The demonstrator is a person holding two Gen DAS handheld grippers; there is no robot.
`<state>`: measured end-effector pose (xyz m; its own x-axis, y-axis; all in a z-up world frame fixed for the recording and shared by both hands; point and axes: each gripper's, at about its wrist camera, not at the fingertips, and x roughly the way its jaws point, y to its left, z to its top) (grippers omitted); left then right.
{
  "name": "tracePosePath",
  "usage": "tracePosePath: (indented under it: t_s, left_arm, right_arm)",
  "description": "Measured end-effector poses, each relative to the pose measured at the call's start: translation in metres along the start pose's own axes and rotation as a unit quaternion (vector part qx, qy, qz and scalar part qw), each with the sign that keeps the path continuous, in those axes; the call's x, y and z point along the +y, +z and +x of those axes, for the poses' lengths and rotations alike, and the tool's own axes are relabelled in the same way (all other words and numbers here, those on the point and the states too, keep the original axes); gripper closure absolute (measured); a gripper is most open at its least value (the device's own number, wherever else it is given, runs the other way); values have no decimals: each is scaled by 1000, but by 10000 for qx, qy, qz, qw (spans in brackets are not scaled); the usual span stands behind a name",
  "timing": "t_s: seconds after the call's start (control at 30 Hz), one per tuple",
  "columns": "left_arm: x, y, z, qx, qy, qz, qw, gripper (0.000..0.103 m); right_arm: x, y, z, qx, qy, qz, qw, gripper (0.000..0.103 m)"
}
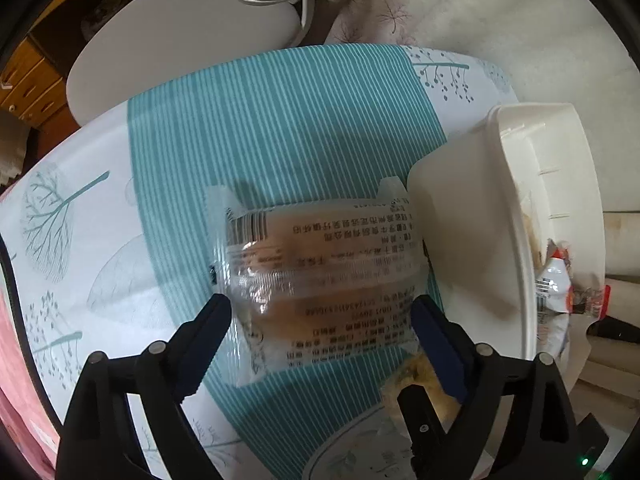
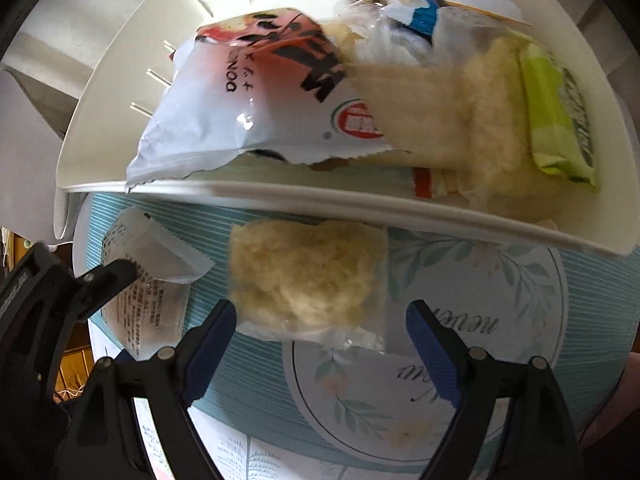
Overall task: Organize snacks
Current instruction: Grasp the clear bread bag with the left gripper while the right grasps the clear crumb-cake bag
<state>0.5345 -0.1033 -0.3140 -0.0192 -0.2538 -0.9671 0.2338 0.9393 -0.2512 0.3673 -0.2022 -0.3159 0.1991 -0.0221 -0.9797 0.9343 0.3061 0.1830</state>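
1. On the teal-striped tablecloth (image 1: 280, 120), under my left gripper (image 1: 322, 314), lies a clear-wrapped snack pack (image 1: 320, 272) with printed text and a barcode, brownish contents showing through.
2. Left jaws stand wide, one blue pad on each side of that pack. I see no squeeze on the wrapper, so not gripped (pack looks flat on the cloth).
3. Right of the pack: white plastic bin (image 1: 472, 220), its near wall just beside the pack's right edge. Touching or not, can't tell.
4. My right gripper (image 2: 322, 312) points down at a clear bag of pale yellow crumbly snack (image 2: 308, 276), lying on the cloth just in front of the bin's near rim (image 2: 360, 204).
5. Right jaws also wide. Left pad sits at the bag's lower left corner, right pad well clear of it. Nothing held.
6. Inside the bin: white-and-red snack bag (image 2: 256, 96) with a torn edge hanging over the rim, more pale crumbly packs (image 2: 492, 128), a lime-green wrapped bar (image 2: 556, 116) on the right, and small mixed wrappers (image 2: 400, 8) at the back (blurred, can't name them).
7. Right wrist view also catches my left gripper's finger (image 2: 108, 280) over the text-printed pack (image 2: 148, 300), left of the yellow bag.
8. Behind the table: grey chair seat (image 1: 180, 44).
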Motion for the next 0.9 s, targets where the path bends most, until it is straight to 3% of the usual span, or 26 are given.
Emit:
tracePosePath:
  t_s: [0.2, 0.4, 0.57, 0.63, 0.7, 0.8, 0.9]
  left_arm:
    - [0, 7, 16, -15, -55, -144, 9999, 4]
    - [5, 8, 19, -84, -215, -177, 9996, 4]
    - [15, 3, 13, -236, -261, -294, 9989, 16]
    - [21, 0, 9, -326, -338, -517, 9976, 25]
    - [27, -3, 3, -370, -200, -689, 9967, 28]
    - [36, -16, -8, -347, 168, -796, 9961, 31]
    - [52, -32, -18, -251, 141, -1030, 9943, 32]
  right_arm:
    - [11, 11, 15, 32, -48, 2, 10000, 15]
    - [25, 15, 20, -106, -245, -440, 9987, 15]
    - [42, 22, 28, -141, -326, -966, 9947, 14]
    - [47, 25, 31, -109, -313, -1007, 9944, 18]
    - [40, 31, 27, -94, -252, -1100, 9936, 26]
    - [35, 35, 25, 63, -112, -1103, 9938, 30]
    - [31, 36, 25, 186, -96, -1183, 9928, 33]
